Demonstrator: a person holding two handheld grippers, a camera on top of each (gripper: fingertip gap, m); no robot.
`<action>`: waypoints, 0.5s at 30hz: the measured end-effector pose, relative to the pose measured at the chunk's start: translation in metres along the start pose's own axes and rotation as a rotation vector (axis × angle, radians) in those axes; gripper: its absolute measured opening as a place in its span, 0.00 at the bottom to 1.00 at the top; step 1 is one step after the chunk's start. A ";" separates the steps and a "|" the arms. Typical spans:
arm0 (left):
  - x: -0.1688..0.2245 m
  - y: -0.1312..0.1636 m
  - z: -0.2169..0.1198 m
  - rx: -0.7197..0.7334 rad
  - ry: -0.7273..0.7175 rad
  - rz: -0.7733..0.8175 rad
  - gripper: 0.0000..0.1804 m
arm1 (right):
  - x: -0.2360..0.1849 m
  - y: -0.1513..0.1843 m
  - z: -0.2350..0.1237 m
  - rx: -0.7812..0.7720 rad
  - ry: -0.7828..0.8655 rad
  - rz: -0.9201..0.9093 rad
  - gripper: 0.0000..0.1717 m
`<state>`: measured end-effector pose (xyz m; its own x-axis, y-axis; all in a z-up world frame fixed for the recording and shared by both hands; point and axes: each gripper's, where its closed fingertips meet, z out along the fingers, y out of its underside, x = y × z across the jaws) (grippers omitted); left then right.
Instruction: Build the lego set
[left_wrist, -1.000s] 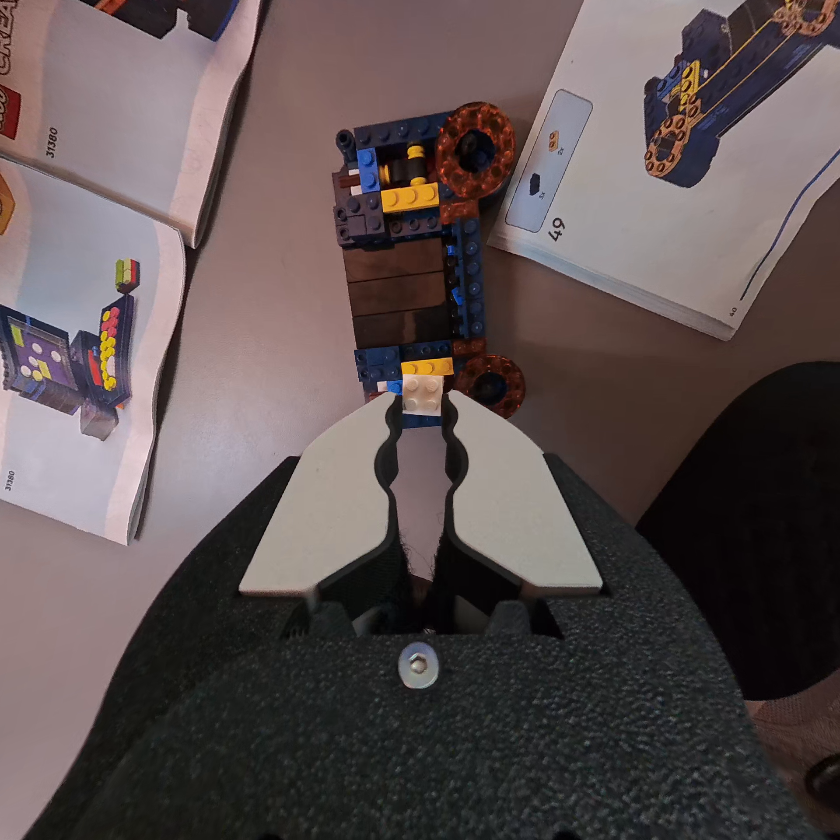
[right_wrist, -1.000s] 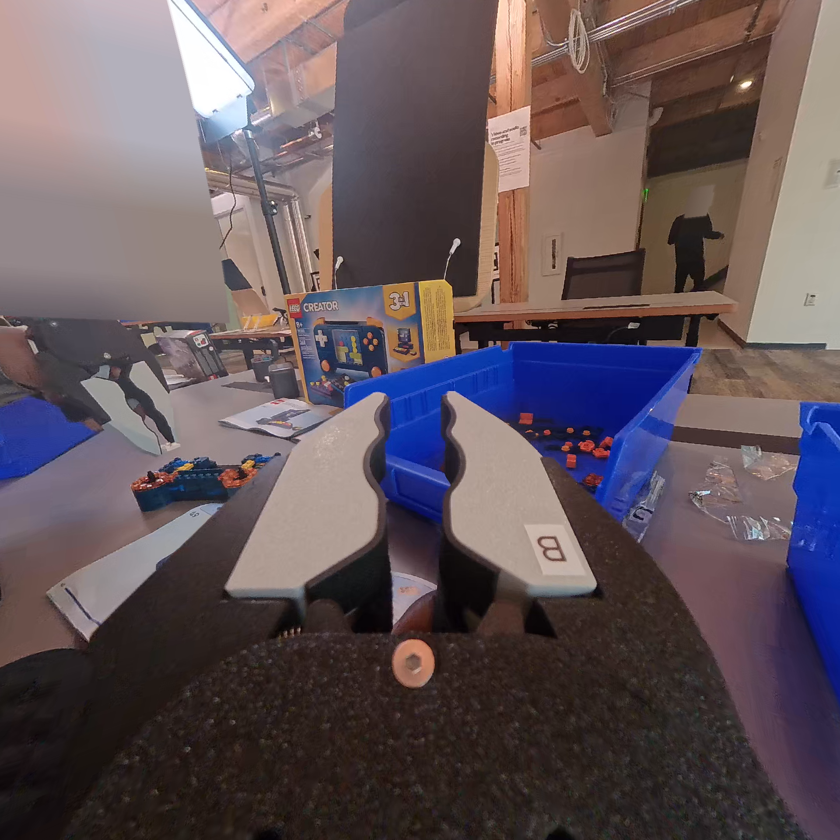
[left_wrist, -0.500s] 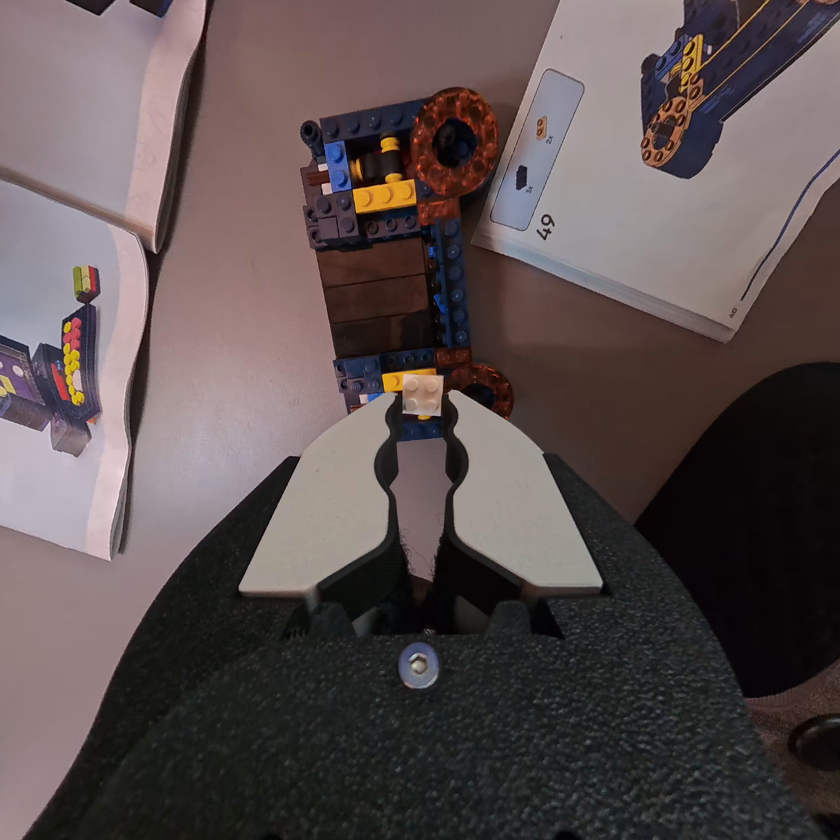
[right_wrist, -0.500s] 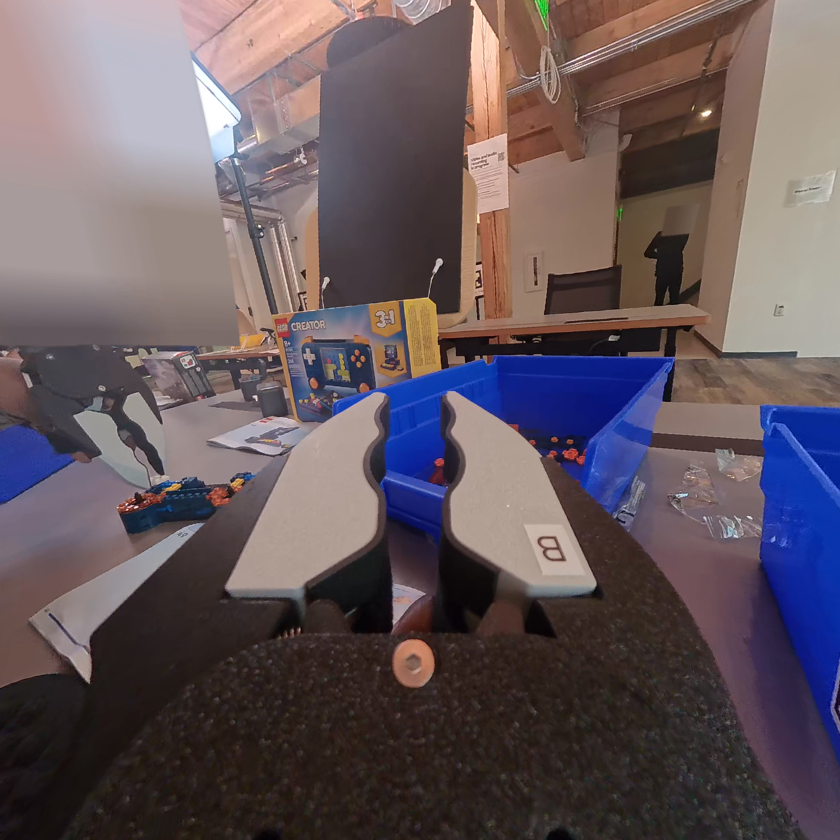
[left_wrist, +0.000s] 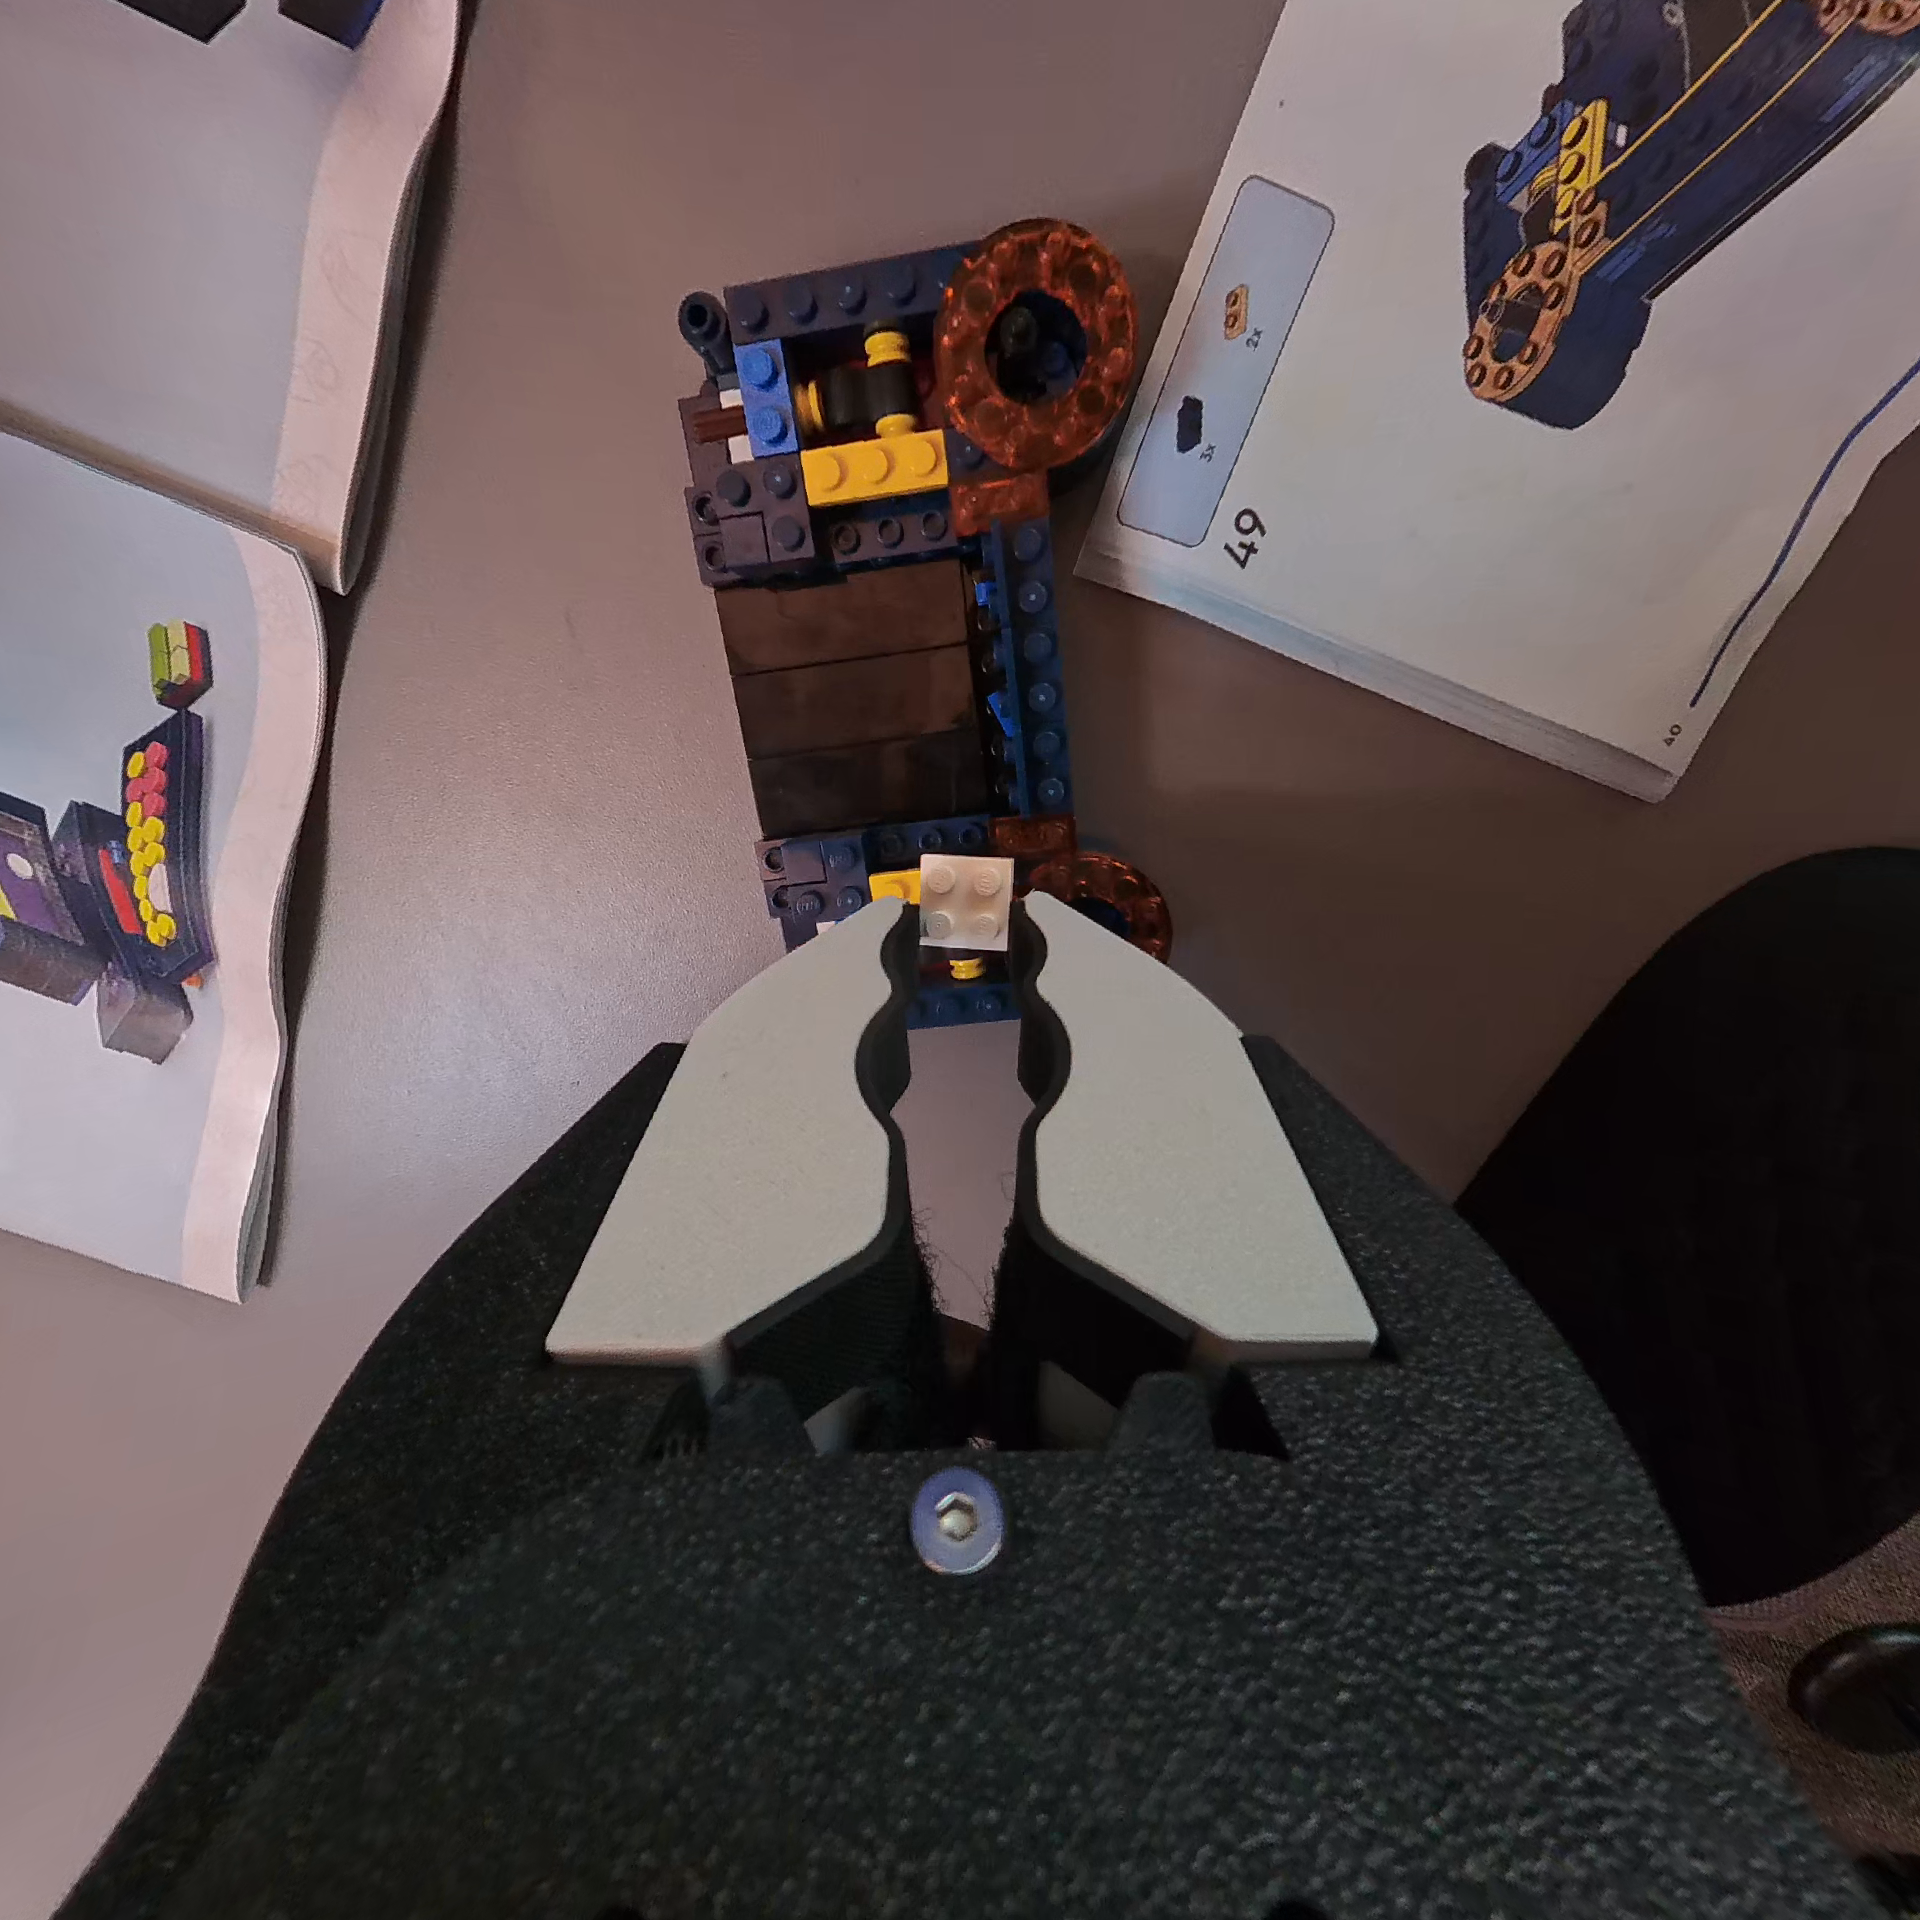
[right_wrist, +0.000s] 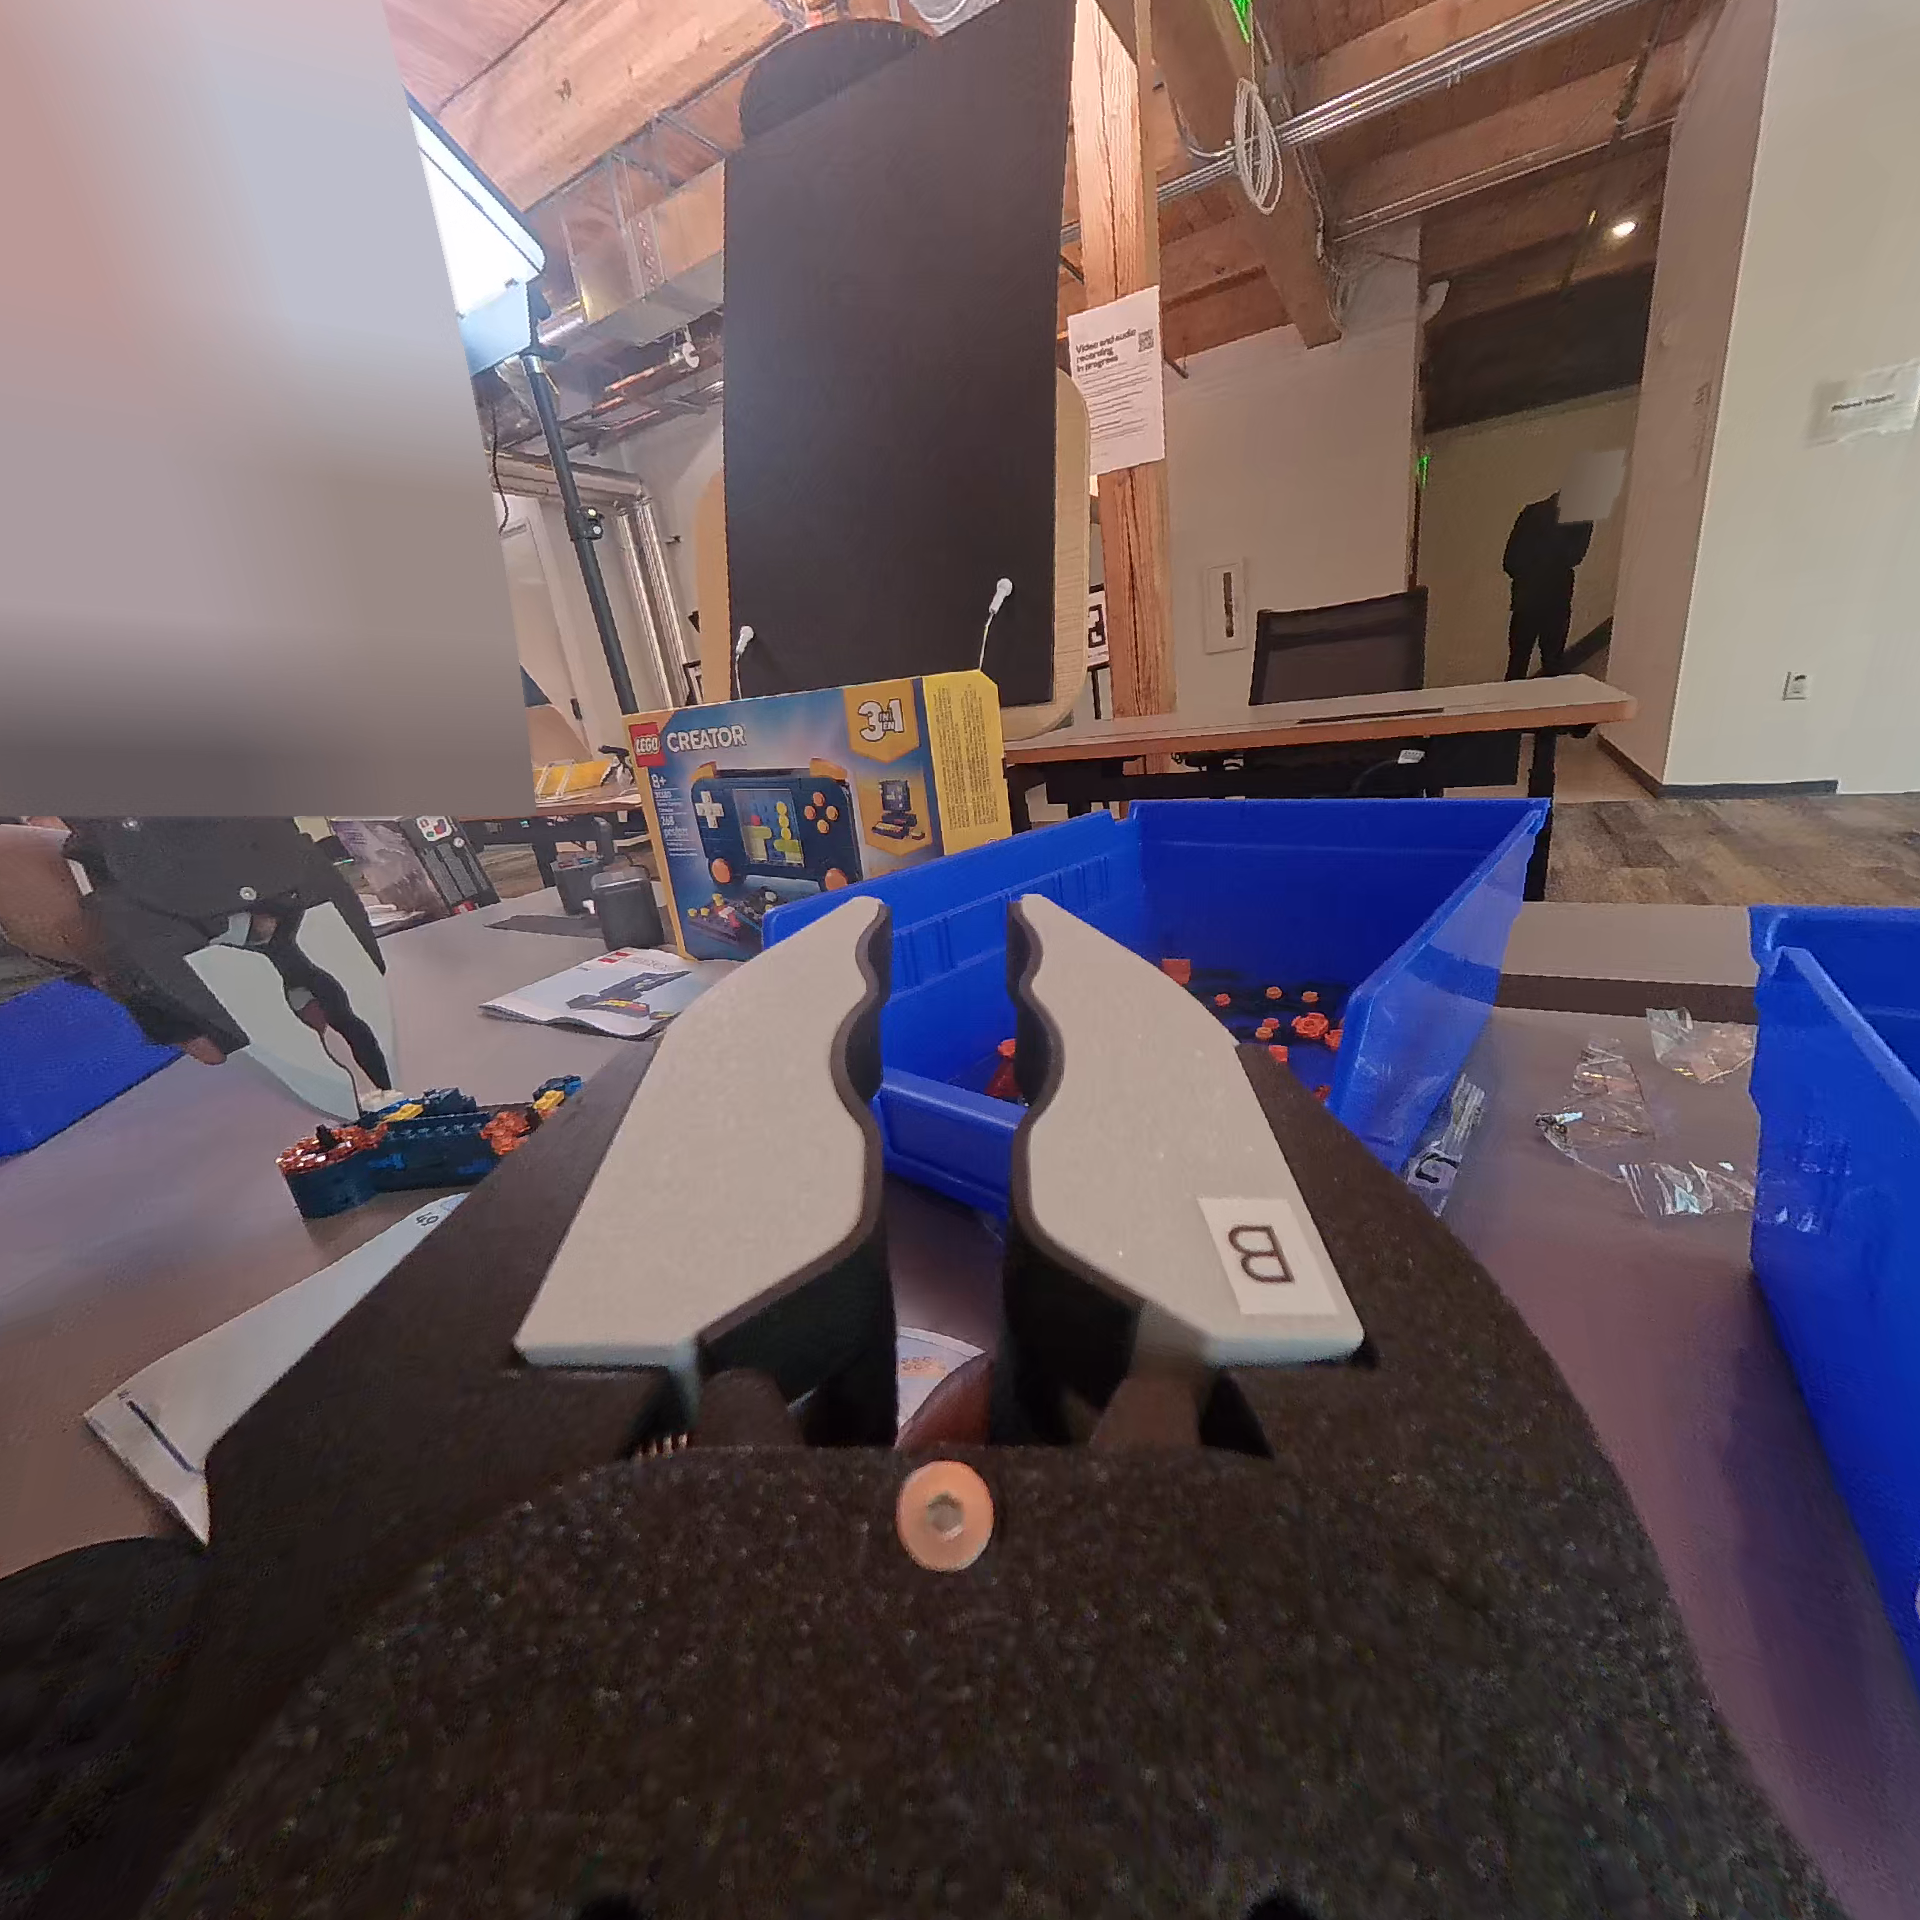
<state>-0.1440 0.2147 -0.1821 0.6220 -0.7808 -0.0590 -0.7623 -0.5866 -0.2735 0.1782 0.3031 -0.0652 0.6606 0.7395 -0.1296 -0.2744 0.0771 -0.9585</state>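
Note:
My left gripper (left_wrist: 962, 920) is shut on a small white square plate (left_wrist: 966, 899), with its two fingertips pressed on the plate's sides. It holds the plate just over the near end of a dark blue brick model (left_wrist: 883, 582) that has orange transparent rings and lies flat on the grey table (left_wrist: 520, 779). The right wrist view shows that gripper (right_wrist: 312, 1039) at far left, tip down on the model (right_wrist: 416, 1143). My right gripper (right_wrist: 945, 920) is open with nothing between its pads. It hovers before a blue bin (right_wrist: 1455, 935).
An open instruction booklet (left_wrist: 1507, 416) lies right of the model, and others (left_wrist: 135, 831) lie to its left. The blue bin holds several small orange pieces (right_wrist: 1288, 1023). A second blue bin (right_wrist: 1839, 1195), clear bags (right_wrist: 1621, 1122) and a set box (right_wrist: 821, 810) stand on the table. A black chair (left_wrist: 1714, 1195) is at right.
My left gripper keeps the white plate and has shifted slightly over the model's near end. My right gripper has swung, so the blue bin sits lower and more central in its view.

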 end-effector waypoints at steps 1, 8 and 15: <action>0.000 0.000 0.000 0.000 0.000 0.000 0.09 | 0.000 0.000 0.000 -0.001 0.000 0.001 0.12; -0.001 0.001 0.000 0.006 0.003 -0.005 0.09 | 0.001 0.002 0.001 -0.008 0.001 0.006 0.12; -0.002 0.002 -0.002 0.018 0.004 -0.017 0.09 | 0.001 0.003 0.001 -0.013 0.000 0.009 0.12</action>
<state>-0.1472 0.2144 -0.1810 0.6340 -0.7717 -0.0500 -0.7482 -0.5959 -0.2918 0.1773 0.3045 -0.0676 0.6580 0.7402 -0.1381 -0.2710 0.0618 -0.9606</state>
